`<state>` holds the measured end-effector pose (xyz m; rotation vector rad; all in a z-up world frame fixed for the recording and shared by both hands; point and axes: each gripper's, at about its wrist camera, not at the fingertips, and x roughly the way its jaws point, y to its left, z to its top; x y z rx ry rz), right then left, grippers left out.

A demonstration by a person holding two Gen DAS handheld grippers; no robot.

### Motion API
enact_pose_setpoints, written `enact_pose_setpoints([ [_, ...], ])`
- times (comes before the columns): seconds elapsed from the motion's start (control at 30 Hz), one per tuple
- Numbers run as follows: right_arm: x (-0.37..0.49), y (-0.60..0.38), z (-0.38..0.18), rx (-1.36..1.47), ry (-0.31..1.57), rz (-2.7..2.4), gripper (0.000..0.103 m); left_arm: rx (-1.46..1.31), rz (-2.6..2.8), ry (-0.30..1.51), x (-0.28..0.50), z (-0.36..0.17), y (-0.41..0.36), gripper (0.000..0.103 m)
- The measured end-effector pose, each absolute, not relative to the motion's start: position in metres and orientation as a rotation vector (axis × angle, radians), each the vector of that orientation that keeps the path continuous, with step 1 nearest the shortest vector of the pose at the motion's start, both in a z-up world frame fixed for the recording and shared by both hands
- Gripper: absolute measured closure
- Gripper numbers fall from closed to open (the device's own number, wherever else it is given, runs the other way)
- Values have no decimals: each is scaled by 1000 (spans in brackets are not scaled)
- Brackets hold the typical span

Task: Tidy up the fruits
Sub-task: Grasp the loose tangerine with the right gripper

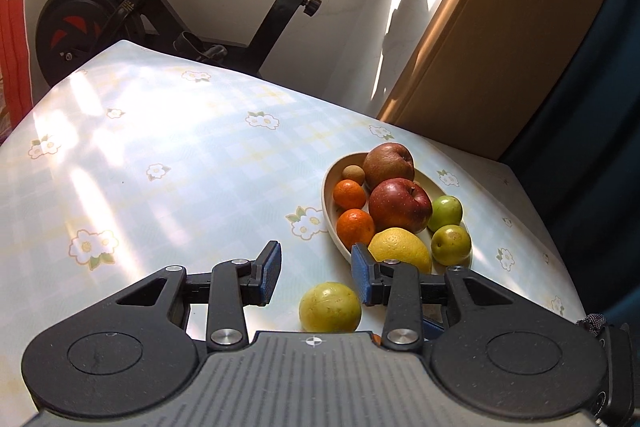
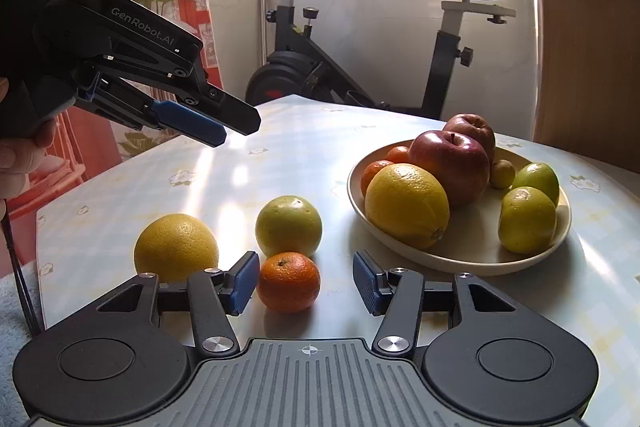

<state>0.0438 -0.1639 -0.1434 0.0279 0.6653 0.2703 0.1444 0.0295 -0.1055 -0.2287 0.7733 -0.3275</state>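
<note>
Hiding the lower part of both views, each gripper's black body cuts off the table (image 1: 160, 155) beneath it. The left gripper (image 1: 314, 267) has its fingers spread and empty above a yellow-green fruit (image 1: 330, 307) that is partly covered. Only the right wrist view shows the right gripper (image 2: 305, 281), spread around a small orange (image 2: 289, 282), a large yellow citrus (image 2: 176, 247) at lower left, and the filled bowl (image 2: 460, 259) at right.
</note>
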Motion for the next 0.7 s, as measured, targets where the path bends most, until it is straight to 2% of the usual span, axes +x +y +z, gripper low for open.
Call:
enact_pose_setpoints([
  [0.2, 48, -153, -150, -22, 720, 306, 68, -238, -286, 786, 140, -114, 40, 63],
  [0.57, 46, -165, -148, 29, 702, 265, 69, -244, -291, 795, 133, -119, 39, 61],
  [0.7, 45, -174, -147, 69, 686, 234, 69, -263, -288, 806, 130, -124, 41, 52],
])
